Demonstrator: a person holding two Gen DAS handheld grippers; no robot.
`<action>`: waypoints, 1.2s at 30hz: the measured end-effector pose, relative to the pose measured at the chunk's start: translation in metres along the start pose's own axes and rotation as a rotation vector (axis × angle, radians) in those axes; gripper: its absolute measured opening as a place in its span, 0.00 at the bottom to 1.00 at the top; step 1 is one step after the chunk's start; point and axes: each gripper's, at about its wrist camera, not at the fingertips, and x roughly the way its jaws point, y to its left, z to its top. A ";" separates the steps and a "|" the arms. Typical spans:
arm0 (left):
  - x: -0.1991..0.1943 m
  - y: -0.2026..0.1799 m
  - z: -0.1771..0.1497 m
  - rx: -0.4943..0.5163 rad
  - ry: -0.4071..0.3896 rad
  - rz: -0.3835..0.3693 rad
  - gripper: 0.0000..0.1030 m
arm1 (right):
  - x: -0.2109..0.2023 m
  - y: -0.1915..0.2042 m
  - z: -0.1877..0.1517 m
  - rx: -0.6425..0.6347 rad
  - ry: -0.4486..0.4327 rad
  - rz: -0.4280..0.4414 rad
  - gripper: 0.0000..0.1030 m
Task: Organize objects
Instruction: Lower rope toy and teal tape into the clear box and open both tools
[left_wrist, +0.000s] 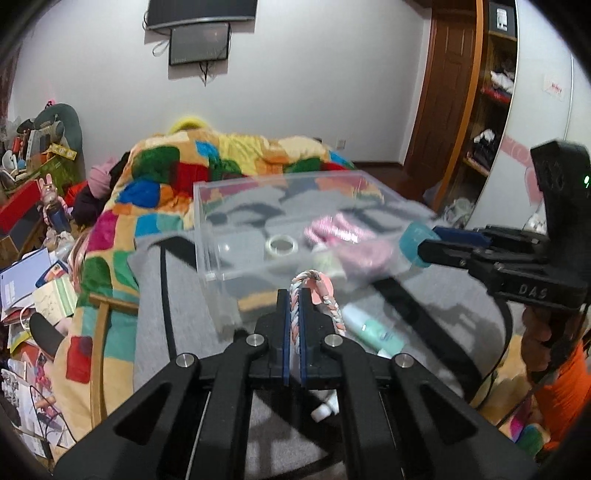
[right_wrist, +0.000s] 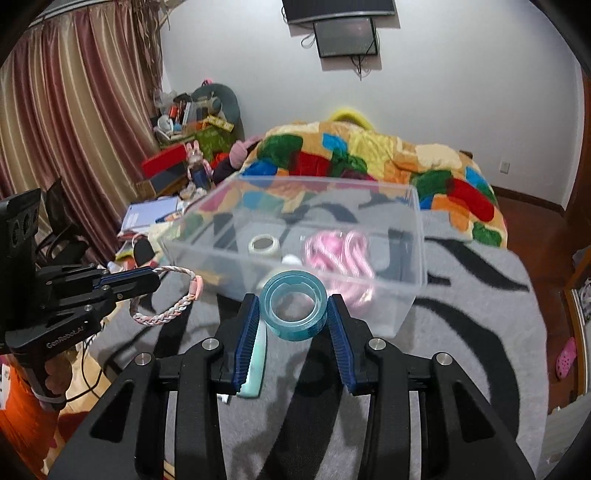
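Two grippers hover over the bed, each carrying something. Nearest, the left gripper (left_wrist: 294, 295) has its blue-padded fingers (left_wrist: 284, 332) pinched tight on a braided bracelet of white, pink and pale blue cord (left_wrist: 325, 295), whose loop curls out to the right with a small pink tag on it. The right gripper (right_wrist: 293, 308) has its fingers clamped on either side of a translucent teal roll of tape (right_wrist: 293, 304), which stands on edge with its hollow core facing the camera. Beneath them, a mint-green plastic tube with a white cap (left_wrist: 375, 332) lies on the grey blanket with black stripes (right_wrist: 480, 314) that covers the near end of the bed. Just beyond sits a clear rectangular plastic bin (right_wrist: 415, 236), open at the top, holding a small whitish roll of tape (right_wrist: 264, 245) on the left and a bundle of pink and white striped cord (right_wrist: 340, 247) on the right. Farther back a quilt of bright multicoloured patches (right_wrist: 369, 158) is heaped across the bed. Books and boxes clutter the left side below pink-gold striped curtains (right_wrist: 74, 129), and a dark screen (right_wrist: 345, 37) hangs on the white far wall.
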 end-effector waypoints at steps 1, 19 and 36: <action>-0.002 0.001 0.004 -0.005 -0.014 -0.003 0.02 | -0.001 0.000 0.003 0.001 -0.010 -0.004 0.34; 0.051 0.030 0.054 -0.127 0.001 0.047 0.02 | 0.048 -0.020 0.043 0.064 0.021 -0.065 0.34; 0.065 0.031 0.040 -0.095 0.047 0.052 0.17 | 0.060 -0.018 0.035 0.027 0.077 -0.069 0.41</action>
